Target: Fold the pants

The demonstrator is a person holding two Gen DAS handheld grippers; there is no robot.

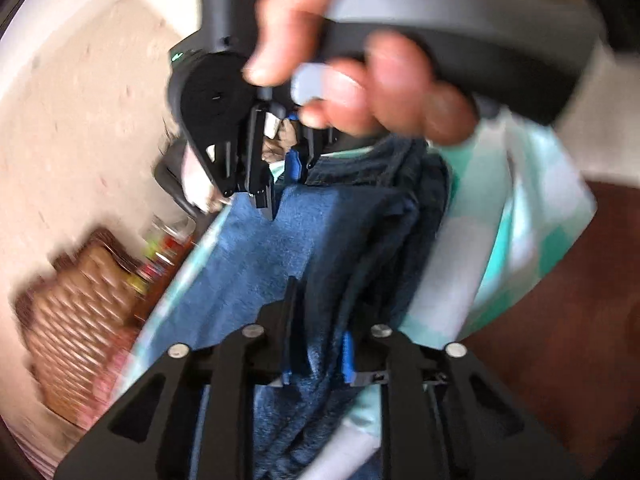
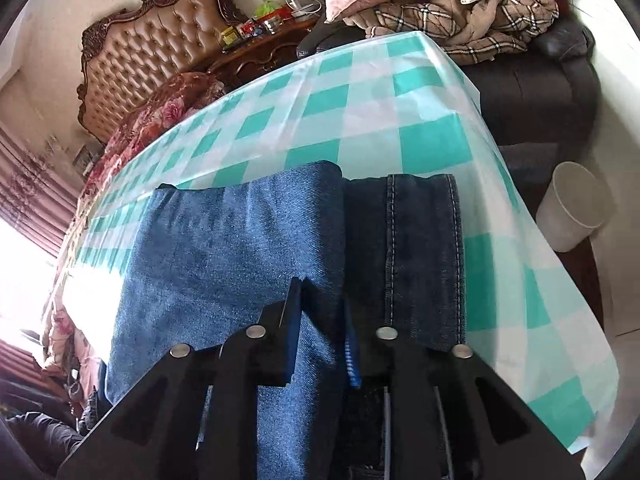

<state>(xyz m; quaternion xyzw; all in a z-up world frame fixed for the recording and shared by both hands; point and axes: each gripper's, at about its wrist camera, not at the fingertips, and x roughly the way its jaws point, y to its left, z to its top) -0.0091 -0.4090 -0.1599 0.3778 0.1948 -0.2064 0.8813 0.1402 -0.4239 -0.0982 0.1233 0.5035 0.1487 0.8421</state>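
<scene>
Blue jeans (image 2: 224, 248) lie folded lengthwise on a table under a teal-and-white checked cloth (image 2: 360, 120), the dark inner side with its seam (image 2: 420, 256) on the right. My right gripper (image 2: 324, 336) is shut on a fold of denim at the near end, with cloth bunched between its fingers. In the blurred left wrist view the jeans (image 1: 320, 232) run away from me, and my left gripper (image 1: 320, 340) is shut on dark folds of them. A hand (image 1: 360, 80) holds the right gripper (image 1: 280, 188) at the jeans' far end.
A tufted leather headboard (image 2: 152, 52), floral bedding (image 2: 160, 108) and a cluttered nightstand (image 2: 260, 32) stand beyond the table's left. Pillows and a plaid blanket (image 2: 460, 28) lie on a dark sofa at the back. A white bin (image 2: 576, 208) stands on the floor, right of the hanging cloth.
</scene>
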